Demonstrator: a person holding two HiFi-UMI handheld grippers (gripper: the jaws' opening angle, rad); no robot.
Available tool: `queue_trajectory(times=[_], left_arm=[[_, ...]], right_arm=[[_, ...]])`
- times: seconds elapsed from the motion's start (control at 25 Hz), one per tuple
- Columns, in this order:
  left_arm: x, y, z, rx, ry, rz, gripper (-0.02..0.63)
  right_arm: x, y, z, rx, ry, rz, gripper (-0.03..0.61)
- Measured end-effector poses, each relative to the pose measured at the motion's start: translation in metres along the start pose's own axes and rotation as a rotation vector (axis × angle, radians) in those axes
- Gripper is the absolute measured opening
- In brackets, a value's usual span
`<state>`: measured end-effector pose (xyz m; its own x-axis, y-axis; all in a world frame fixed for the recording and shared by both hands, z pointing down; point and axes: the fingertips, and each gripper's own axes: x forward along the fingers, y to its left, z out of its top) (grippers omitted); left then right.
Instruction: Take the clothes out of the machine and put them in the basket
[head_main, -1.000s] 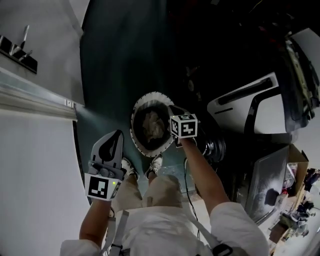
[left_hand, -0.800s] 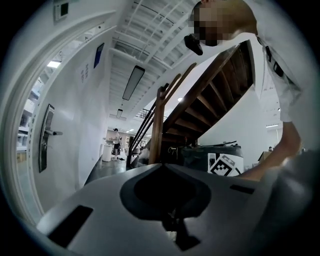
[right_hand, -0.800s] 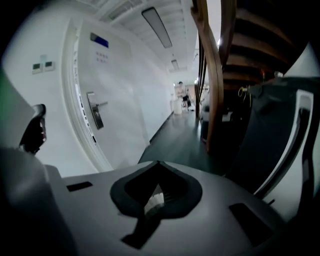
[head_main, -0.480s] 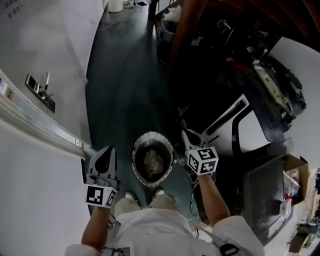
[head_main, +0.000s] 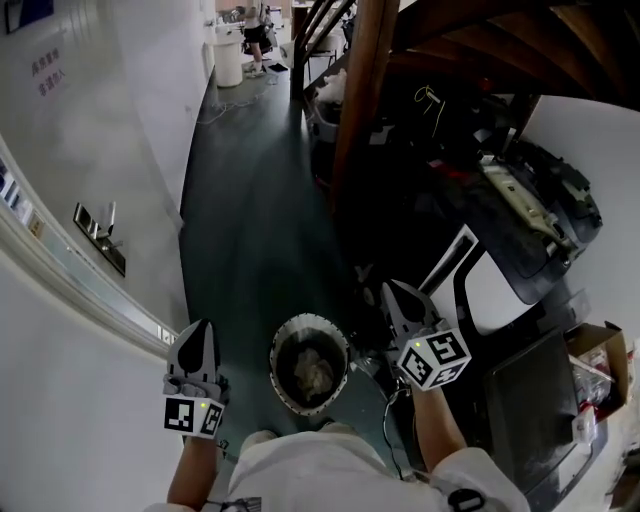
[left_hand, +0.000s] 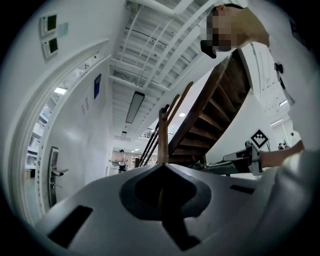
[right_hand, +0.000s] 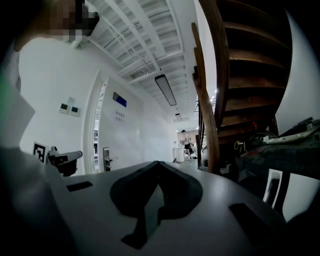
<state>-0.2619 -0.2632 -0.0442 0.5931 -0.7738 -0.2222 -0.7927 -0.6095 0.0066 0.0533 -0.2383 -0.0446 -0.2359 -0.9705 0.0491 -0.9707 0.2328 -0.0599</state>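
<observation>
basket (head_main: 274, 362): round, standing on the floor straight below the person, between the two grippers
clothes (head_main: 312, 372): a pale, crumpled heap lying inside the basket
left gripper (head_main: 198, 328): left of the basket and clear of it, held out level and pointing along the wall
left fingers (left_hand: 100, 200): clenched tip to tip, with nothing between them
right gripper (head_main: 391, 292): right of the basket and clear of it, pointing the same way as the left one
right fingers (right_hand: 225, 190): clenched together and empty
machine (head_main: 495, 290): white with a dark band, right of the basket, just past the right gripper; its opening cannot be made out
floor (head_main: 250, 230): dark green, running on beyond the basket
stairs (head_main: 365, 90): dark wood, beyond the basket and to its right
wall (head_main: 80, 150): white, left of the basket, carrying a door handle (head_main: 100, 232)
box (head_main: 597, 350): cardboard, well right of the basket, past the machine
</observation>
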Motion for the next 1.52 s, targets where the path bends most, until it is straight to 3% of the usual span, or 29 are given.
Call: queue_trajectory(times=[0.28, 0.52, 0.76, 1.0, 1.52], left_arm=[[-0.002, 0.022, 0.028, 0.02, -0.05, 0.067, 0.012], [-0.002, 0.03, 0.027, 0.011, -0.06, 0.101, 0.012], [-0.005, 0.033, 0.025, 0.002, -0.051, 0.125, 0.012], [-0.003, 0.035, 0.034, 0.016, -0.065, 0.136, 0.012], [-0.001, 0.025, 0.039, 0.014, -0.052, 0.132, 0.012]], right_arm=[[-0.038, 0.001, 0.041, -0.009, -0.068, 0.005, 0.012], [-0.061, 0.017, 0.055, 0.033, -0.07, 0.049, 0.014], [-0.085, 0.012, 0.074, 0.017, -0.071, 0.0, 0.014], [-0.074, -0.004, 0.072, 0.02, -0.077, -0.025, 0.014], [-0.052, 0.002, 0.081, 0.026, -0.083, 0.031, 0.014]])
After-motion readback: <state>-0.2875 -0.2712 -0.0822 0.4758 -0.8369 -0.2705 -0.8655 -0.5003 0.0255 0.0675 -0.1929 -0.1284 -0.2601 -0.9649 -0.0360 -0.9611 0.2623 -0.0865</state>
